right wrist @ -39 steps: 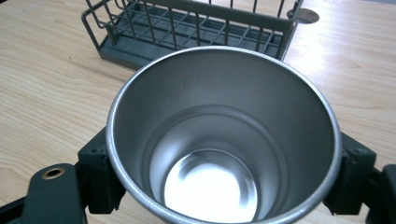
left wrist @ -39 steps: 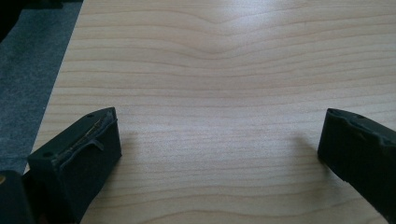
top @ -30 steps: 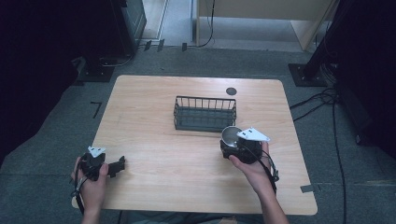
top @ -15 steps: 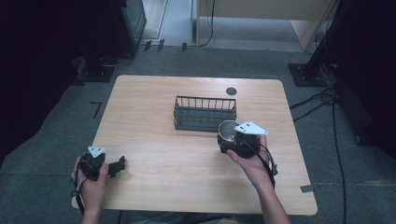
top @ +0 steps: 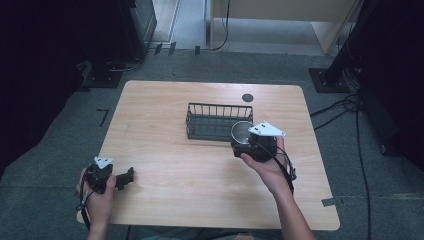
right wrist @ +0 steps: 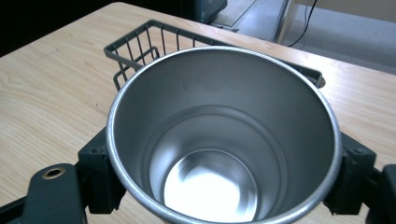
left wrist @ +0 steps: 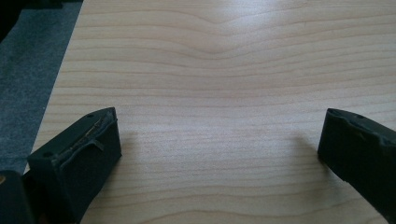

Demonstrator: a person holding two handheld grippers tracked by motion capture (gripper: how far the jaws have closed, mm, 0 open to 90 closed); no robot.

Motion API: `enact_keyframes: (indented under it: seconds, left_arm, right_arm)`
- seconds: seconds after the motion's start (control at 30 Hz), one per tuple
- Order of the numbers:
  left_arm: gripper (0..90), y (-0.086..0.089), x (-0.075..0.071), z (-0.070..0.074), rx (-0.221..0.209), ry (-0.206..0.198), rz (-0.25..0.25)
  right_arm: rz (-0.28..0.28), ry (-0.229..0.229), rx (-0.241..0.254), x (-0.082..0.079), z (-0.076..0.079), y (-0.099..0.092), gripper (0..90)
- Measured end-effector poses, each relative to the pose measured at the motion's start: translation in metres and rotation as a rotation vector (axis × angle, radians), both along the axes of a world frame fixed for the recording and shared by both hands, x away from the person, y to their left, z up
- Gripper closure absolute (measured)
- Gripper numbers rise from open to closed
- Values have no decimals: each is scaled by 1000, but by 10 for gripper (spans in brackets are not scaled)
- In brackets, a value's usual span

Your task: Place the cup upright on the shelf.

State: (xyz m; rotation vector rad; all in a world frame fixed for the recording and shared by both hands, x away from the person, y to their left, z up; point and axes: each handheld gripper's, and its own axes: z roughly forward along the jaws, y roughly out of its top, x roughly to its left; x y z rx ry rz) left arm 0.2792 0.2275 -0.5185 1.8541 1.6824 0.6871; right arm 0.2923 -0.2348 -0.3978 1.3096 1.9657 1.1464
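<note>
Steel cup point(right wrist: 223, 140), upright and empty, clamped between the jaws of the right gripper point(top: 248, 145), held above the table point(top: 200, 170) at the near right corner of the wire basket point(top: 218, 121). Pickup done; placing in the basket apparently left, basket seemingly empty, though hard to tell through the wires. Left gripper point(top: 120, 179) resting at the table's near left edge, jaws wide apart, holding nothing.

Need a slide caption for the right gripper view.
Right gripper clamped on an empty steel cup, held upright beside the wire basket on the wooden table.
</note>
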Motion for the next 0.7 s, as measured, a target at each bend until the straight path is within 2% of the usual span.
enact_keyframes:
  seconds: [0.27, 0.7]
  left_arm:
    - [0, 0, 0, 0, -2, 0, 1]
    - [0, 0, 0, 0, -2, -1, 1]
  right_arm:
    - [0, -24, 0, 9, 14, 1, 184]
    - [-5, -40, 9, 26, 28, 3, 184]
